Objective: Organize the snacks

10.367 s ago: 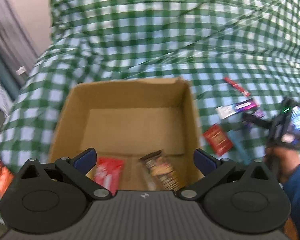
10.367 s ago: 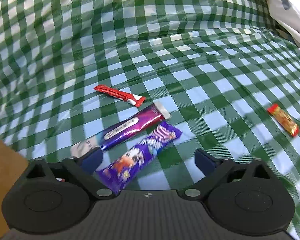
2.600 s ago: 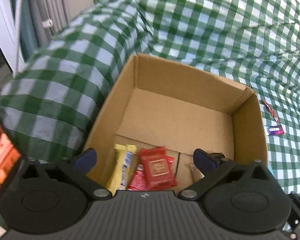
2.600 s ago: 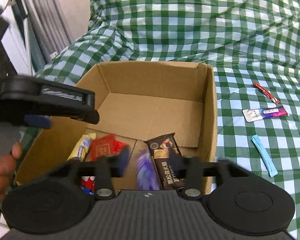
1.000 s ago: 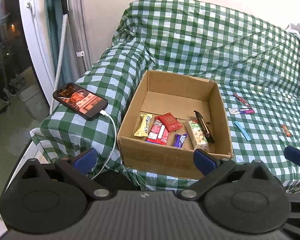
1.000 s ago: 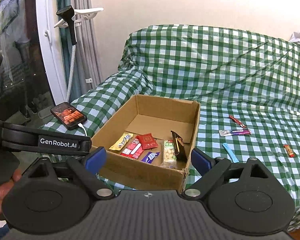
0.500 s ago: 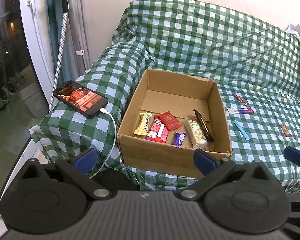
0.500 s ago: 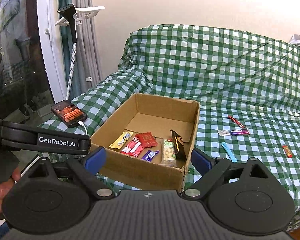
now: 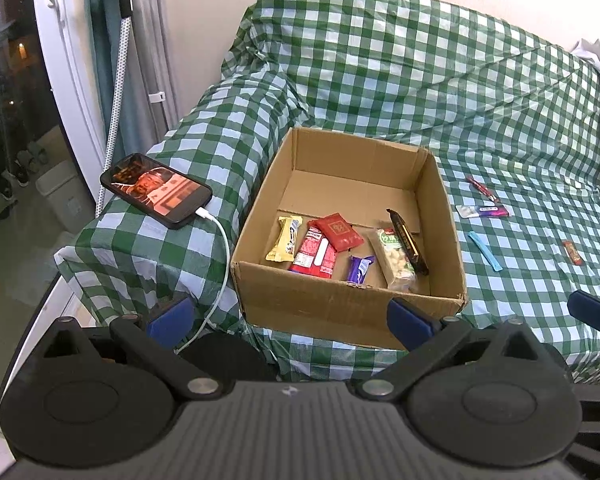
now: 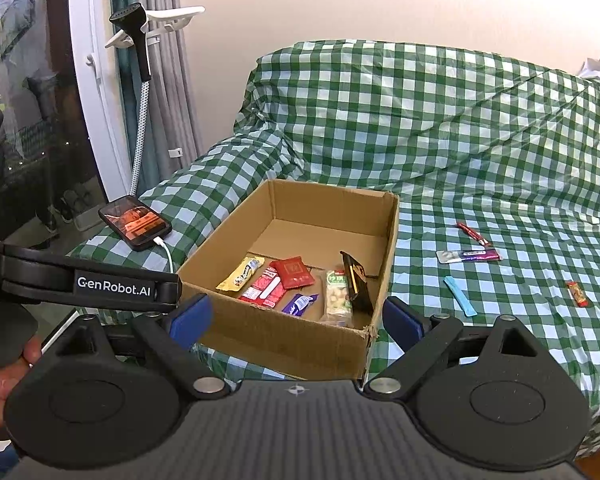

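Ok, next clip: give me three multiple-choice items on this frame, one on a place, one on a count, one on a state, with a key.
1. Where does the phone lie?
A. inside the box
B. on the checked cloth left of the cardboard box
C. on the floor

2. How many snacks lie on the cloth outside the box?
A. four
B. one
C. seven

3. How are the left gripper and right gripper?
A. both open, empty
B. both shut on snacks
C. one holds the phone

Key: 1 B, it rests beside the box's left wall. 2 A, red stick, purple bar, blue stick, orange-red bar. 3 A, fingers spread, nothing between.

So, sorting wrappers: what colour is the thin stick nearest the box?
Light blue stick, clearest in the right wrist view.
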### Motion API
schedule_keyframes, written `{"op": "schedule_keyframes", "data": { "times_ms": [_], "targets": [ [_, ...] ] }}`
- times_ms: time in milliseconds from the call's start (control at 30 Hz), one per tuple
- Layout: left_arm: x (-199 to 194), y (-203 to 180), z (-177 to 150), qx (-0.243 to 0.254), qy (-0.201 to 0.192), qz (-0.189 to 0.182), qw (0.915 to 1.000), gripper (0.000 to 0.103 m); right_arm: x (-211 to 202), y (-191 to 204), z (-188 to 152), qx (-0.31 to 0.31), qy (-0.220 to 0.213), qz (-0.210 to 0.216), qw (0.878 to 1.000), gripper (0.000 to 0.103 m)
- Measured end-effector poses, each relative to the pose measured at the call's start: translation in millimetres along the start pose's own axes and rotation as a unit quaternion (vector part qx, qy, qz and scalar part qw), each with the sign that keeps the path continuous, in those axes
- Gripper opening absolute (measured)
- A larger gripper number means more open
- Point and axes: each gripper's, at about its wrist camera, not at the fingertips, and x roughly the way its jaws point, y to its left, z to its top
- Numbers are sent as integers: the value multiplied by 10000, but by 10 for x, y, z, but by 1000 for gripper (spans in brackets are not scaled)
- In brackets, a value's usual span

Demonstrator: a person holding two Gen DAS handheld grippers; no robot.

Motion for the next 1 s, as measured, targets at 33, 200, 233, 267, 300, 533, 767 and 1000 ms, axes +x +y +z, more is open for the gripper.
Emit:
{"op": "schedule_keyframes", "data": {
  "times_ms": [33,200,233,267,300,533,767,1000],
  "targets": [
    [11,0,4,6,9,-1,10000,103,6,-3,0,3,11,2,10000,93],
    [64,-12,5,36,70,6,10000,103,50,-26,-5,37,88,10,10000,93],
    [74,-15,6,40,83,6,10000,103,58,-25,-3,42,101,11,9999,93],
    [80,-19,7,44,96,9,9999,103,66,-29,-2,49,114,14,9999,93],
    [90,-20,6,51,106,11,9999,103,67,-21,1,57,127,10,9999,93],
    [159,-53,25,109,185,50,9998,103,127,-86,1,139,193,32,9997,93],
    [235,-238,109,287,279,8,9992,103,176,-243,-22,377,212,-10,9991,93],
    [354,-628,298,549,404,-139,9976,103,258,-631,-72,840,235,-184,9960,93]
  ]
}}
